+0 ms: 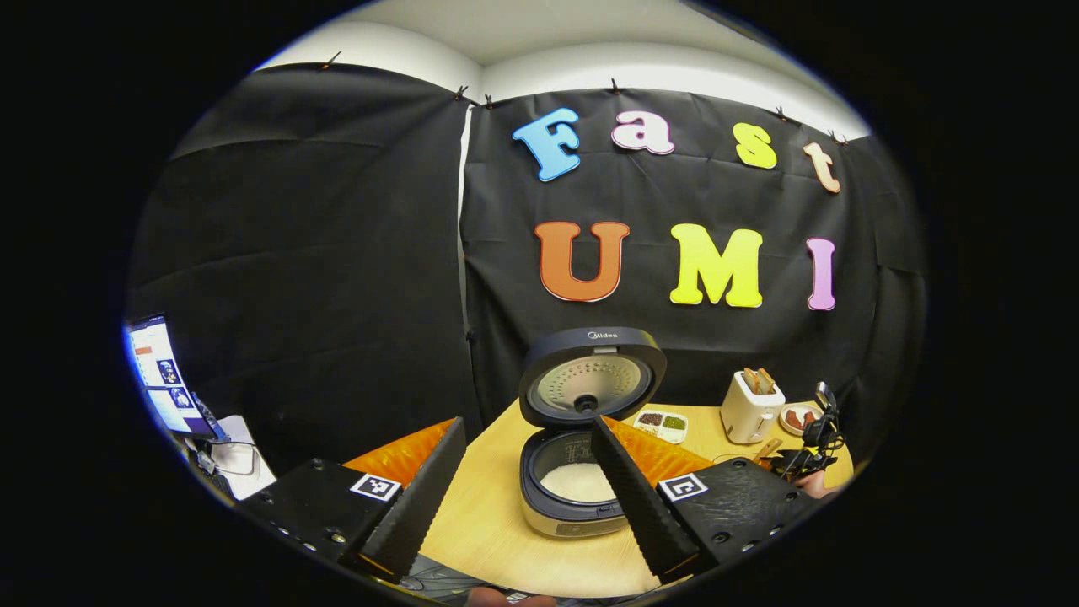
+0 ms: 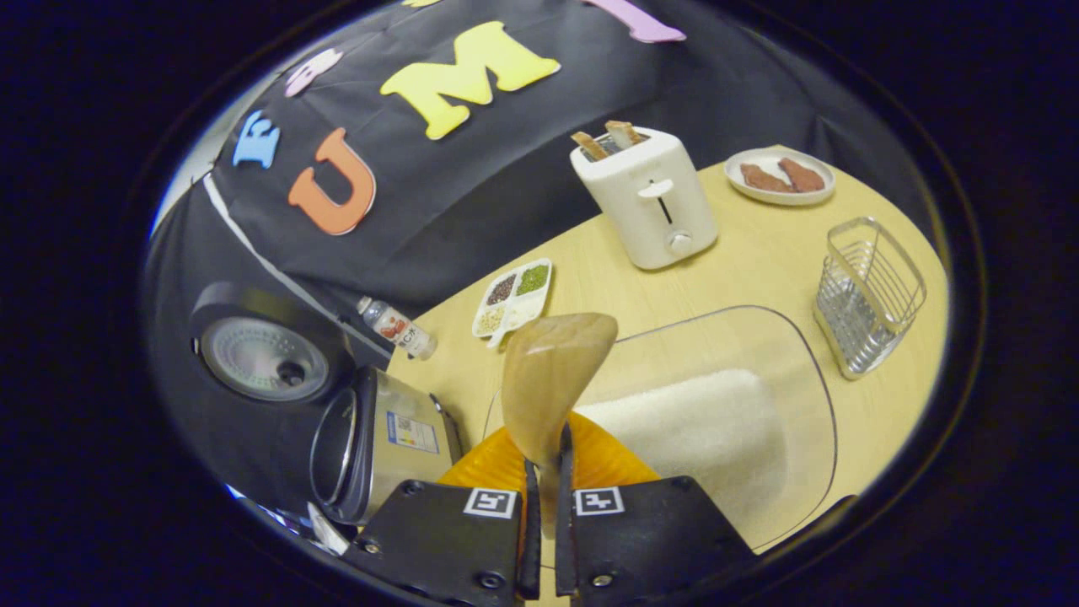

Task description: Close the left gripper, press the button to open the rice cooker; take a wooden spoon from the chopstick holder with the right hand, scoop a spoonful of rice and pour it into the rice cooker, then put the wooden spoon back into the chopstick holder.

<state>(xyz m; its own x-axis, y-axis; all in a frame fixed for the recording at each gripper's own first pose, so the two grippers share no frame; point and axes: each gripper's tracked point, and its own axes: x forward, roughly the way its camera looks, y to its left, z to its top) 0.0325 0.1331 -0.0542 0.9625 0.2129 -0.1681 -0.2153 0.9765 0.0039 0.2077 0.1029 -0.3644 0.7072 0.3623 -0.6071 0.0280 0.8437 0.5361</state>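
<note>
Left gripper [image 1: 527, 485] fingers spread wide, empty, before open dark-lidded silver rice cooker [image 1: 582, 438] on pale wooden worktop [image 1: 497, 531]. Right gripper [image 2: 544, 523] fingers clamped on pale wooden spoon [image 2: 552, 379], bowl raised above clear rice tray [image 2: 716, 421]. Wire chopstick holder [image 2: 868, 295] well apart.

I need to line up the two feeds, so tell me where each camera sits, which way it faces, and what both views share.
Left gripper view: rides the left gripper, level, facing the open rice cooker and booth wall; own fingers spread.
Right gripper view: rides the right gripper, tilted down over the clear rice container; fingers clamp the wooden spoon.
Shared: rice cooker, toaster, divided dish, wooden table.
</note>
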